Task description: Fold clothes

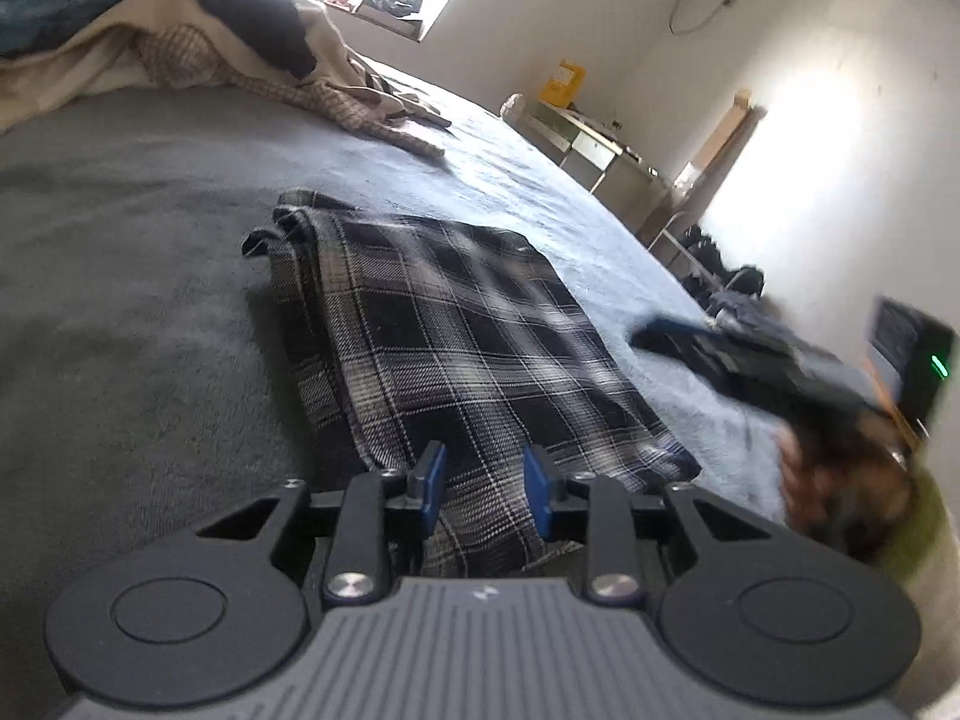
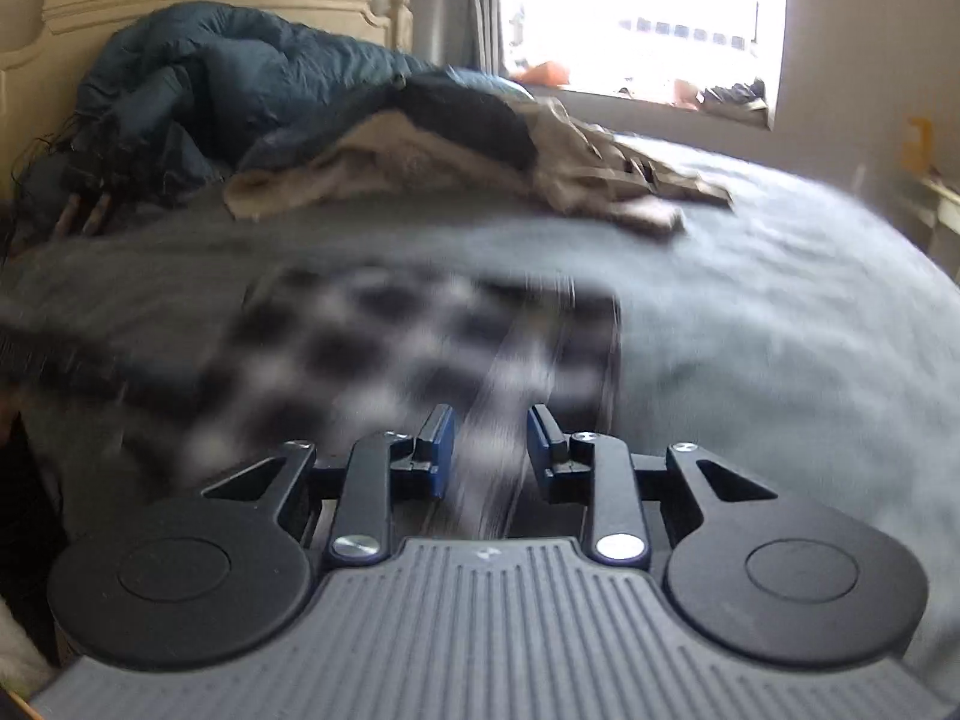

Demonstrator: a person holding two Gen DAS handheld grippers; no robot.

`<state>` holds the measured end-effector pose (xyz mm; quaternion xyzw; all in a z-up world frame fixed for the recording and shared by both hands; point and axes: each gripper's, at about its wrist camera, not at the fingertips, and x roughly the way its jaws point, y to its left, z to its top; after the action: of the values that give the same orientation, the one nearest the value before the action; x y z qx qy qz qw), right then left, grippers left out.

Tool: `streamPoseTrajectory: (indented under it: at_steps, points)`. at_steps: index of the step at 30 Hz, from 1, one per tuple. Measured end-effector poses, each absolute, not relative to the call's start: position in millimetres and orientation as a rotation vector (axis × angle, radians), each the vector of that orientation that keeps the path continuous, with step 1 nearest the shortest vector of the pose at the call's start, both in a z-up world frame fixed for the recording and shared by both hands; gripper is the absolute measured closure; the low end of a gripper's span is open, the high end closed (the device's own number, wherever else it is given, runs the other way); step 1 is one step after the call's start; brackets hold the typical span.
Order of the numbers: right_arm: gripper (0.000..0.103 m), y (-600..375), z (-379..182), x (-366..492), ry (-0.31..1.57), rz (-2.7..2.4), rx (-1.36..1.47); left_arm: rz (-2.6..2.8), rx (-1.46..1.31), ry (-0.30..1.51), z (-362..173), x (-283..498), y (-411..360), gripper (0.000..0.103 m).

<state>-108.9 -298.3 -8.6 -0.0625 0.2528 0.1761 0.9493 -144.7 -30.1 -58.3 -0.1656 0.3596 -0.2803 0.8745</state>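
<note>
two handheld grippers hover over a folded plaid garment on a bed.

the plaid garment (image 1: 456,336) lies flat on the grey-blue bedspread (image 1: 120,276). left gripper (image 1: 486,489) and right gripper (image 2: 489,441) have jaws slightly spread, pinching nothing, with the cloth's near edge below them. a pile of clothes (image 2: 420,168) sits further back, well apart.
</note>
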Motion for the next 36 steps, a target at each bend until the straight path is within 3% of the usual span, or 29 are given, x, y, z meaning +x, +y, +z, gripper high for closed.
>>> streamPoseTrajectory:
  at_steps: [8, 15, 19, 26, 31, 33, 36]
  points:
    - [0.081, -321.3, -47.1, -8.0, 0.688, 0.322, 0.061, -0.641, -0.424, 0.737, -79.9, -150.8, -21.5, 0.073]
    - [0.077, -276.6, 10.5, -14.4, 0.692, 0.397, 0.143, -0.709, -0.488, 0.740, -91.3, -145.7, -11.1, 0.073]
    - [0.061, -202.7, 14.8, -12.0, 0.765, 0.574, 0.045, -0.720, -0.553, 0.726, -90.4, -149.7, 6.0, 0.073]
    - [0.060, -135.5, 10.8, 8.1, 0.837, 0.569, -0.147, -0.652, -0.667, 0.687, -89.1, -138.2, 60.2, 0.067]
    - [0.060, -124.9, -3.5, 52.6, 1.003, 0.521, -0.139, -0.552, -0.850, 0.759, -102.7, -84.0, 91.0, 0.067]
    - [0.061, -122.7, -11.8, 60.9, 1.064, 0.504, -0.167, -0.523, -0.945, 0.803, -112.8, -60.3, 98.8, 0.067]
    - [0.082, -124.0, -18.2, 64.6, 1.107, 0.497, -0.179, -0.525, -1.098, 0.844, -130.6, -26.0, 106.6, 0.070]
